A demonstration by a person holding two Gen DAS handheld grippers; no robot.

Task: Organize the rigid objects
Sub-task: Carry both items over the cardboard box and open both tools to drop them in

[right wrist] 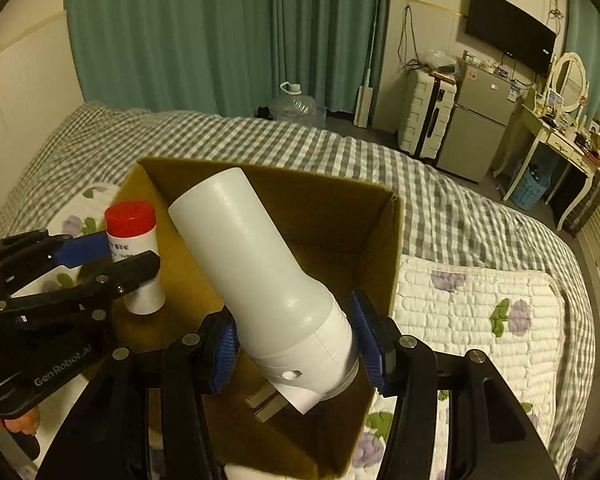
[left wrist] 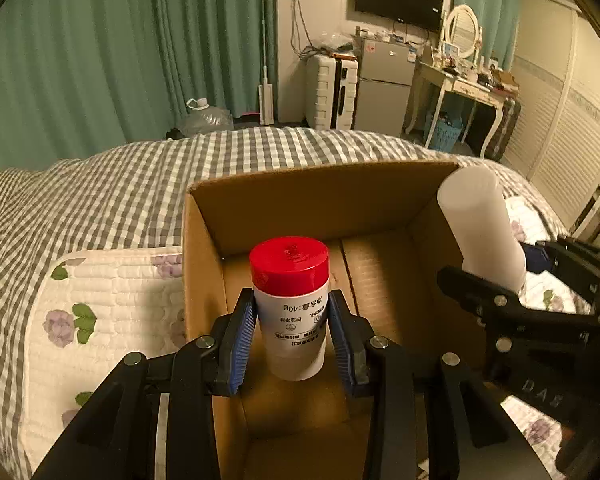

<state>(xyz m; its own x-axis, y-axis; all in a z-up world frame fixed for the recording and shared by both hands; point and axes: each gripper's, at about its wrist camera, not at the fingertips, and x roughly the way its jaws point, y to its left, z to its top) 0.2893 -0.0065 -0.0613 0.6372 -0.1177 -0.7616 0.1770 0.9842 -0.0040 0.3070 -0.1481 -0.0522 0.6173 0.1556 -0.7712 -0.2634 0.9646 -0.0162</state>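
**A:** ok so what's each hand doing here?

**B:** Left gripper [left wrist: 291, 330] has its jaws clamped on a small white plastic bottle with a red screw cap [left wrist: 290, 308], blue pads pressed to both sides of the label. The bottle's upright, dead centre of the left wrist view, sitting over the inside of the open brown cardboard box [left wrist: 284, 204]. Can't tell if its base is actually touching the box floor.

**A:** and the other one?

**B:** Right gripper [right wrist: 294, 350] is closed around the wide end of a big white plastic cylinder with two metal prongs at its base [right wrist: 260, 276]. It leans toward the upper left of the right wrist view, over the same box [right wrist: 380, 248]. In the left wrist view you see that cylinder [left wrist: 480, 224] at the right edge, above the box's right wall.

**A:** where's the box?

**B:** On a bed with a grey-and-white checked cover [left wrist: 100, 184], touching a white quilted pad with purple flowers [left wrist: 112, 312]. In the right wrist view the red-capped bottle [right wrist: 134, 256] and left gripper [right wrist: 128, 258] are at centre left, at the box's left wall.
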